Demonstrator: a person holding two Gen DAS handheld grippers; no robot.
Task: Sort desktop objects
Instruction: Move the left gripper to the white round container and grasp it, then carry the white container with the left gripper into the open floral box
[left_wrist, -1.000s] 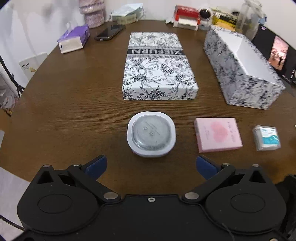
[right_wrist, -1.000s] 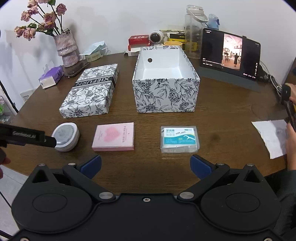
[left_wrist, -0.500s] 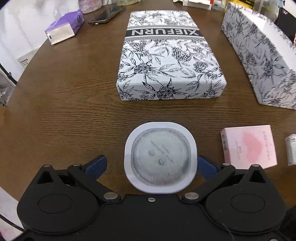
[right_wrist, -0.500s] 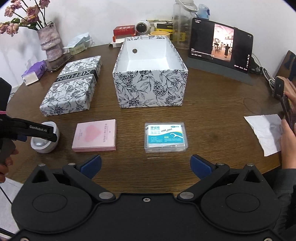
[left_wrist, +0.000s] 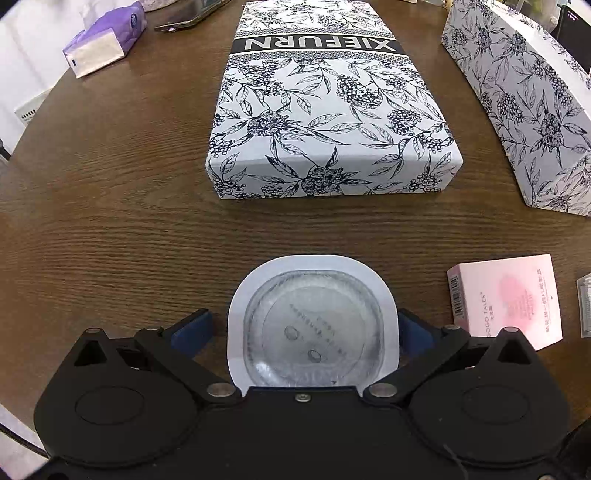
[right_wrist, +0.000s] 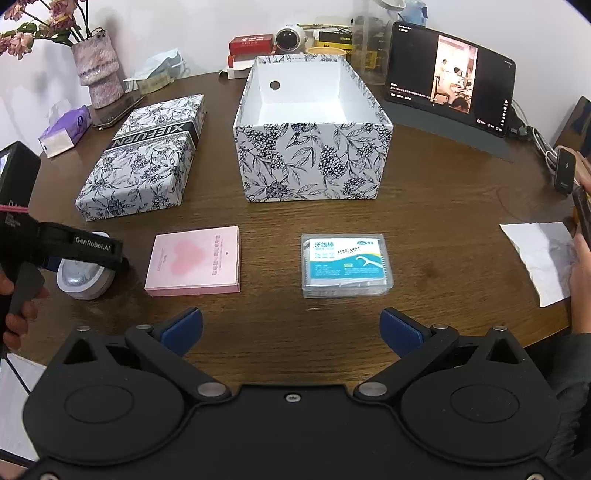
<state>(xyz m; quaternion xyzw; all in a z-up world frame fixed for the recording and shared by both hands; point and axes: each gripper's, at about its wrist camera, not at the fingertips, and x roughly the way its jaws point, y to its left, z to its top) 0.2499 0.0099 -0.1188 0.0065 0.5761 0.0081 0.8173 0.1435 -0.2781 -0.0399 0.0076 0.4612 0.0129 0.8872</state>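
The left gripper (left_wrist: 313, 328) is spread wide around a white rounded-square container with a clear lid (left_wrist: 313, 321); its blue pads (left_wrist: 192, 330) flank the container on both sides. The right pad looks just against the container's edge, the left pad stands a little clear of it, so nothing is pinched. The container sits on the dark wooden table (left_wrist: 110, 221). In the left wrist view a floral box lid printed XIEFURN (left_wrist: 325, 110) lies at 12 o'clock from the container, well apart, and a pink box with a heart (left_wrist: 506, 299) lies at 3 o'clock, near it.

The right gripper (right_wrist: 291, 330) is also spread wide with nothing between its blue fingers (right_wrist: 400, 332), and hangs above the near edge of the table. In its view a clear pack of dental floss picks (right_wrist: 345, 264) lies at 12 o'clock just ahead, and the pink box lies at 11 o'clock. The open floral storage box (right_wrist: 314, 162), white inside, stands beyond both at 12 o'clock, with the XIEFURN lid to its left at 10 o'clock. The left gripper shows at 9 o'clock, over the white container and held by a hand (right_wrist: 16, 306).

At the far edge stand a tablet with a lit screen (right_wrist: 448, 75) at 1 o'clock, a vase of dried flowers (right_wrist: 99, 70) at 11 o'clock, and a purple tissue pack (right_wrist: 66, 129) at 10 o'clock. A sheet of white paper (right_wrist: 539, 254) lies at 3 o'clock beside another person's hand (right_wrist: 580, 273).
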